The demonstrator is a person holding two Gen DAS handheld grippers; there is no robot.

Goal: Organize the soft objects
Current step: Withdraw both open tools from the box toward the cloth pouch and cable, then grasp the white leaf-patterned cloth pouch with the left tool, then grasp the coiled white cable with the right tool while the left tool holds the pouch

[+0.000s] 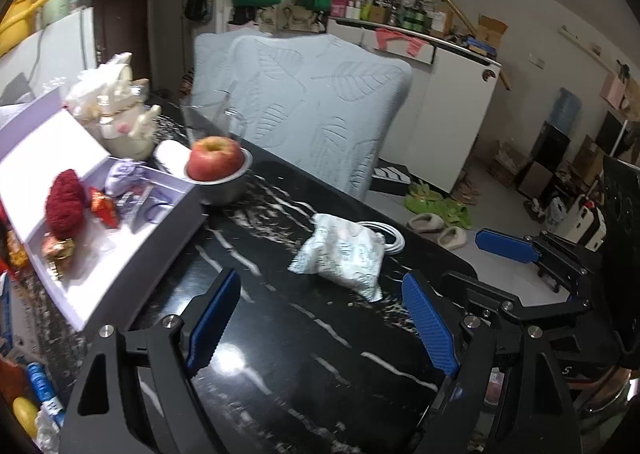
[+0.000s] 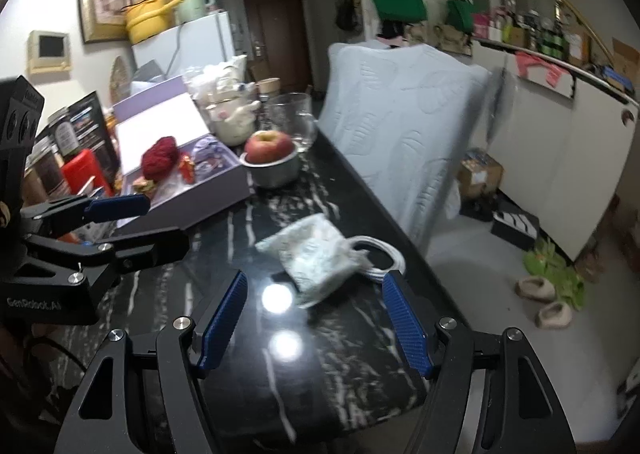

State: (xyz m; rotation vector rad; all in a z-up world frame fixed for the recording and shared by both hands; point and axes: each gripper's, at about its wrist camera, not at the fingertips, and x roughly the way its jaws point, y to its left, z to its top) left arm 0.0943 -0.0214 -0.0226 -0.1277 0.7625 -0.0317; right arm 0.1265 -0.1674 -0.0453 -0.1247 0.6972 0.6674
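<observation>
Centre frame, a soft white pouch (image 1: 340,260) lies loose on the dark surface (image 1: 280,334) — not yet sorted. Left gripper (image 1: 320,322) and right gripper (image 2: 316,318): jaws apart, empty.

Soft white pouch (image 1: 343,257): 1; coiled white cable (image 1: 386,234): 1; apple (image 1: 216,158): 1; metal bowl (image 1: 224,189): 1; glass jug (image 2: 294,121): 1; lilac box (image 1: 52,157): 1; red yarn ball (image 1: 65,202): 1; beige slippers (image 2: 544,300): 2
</observation>
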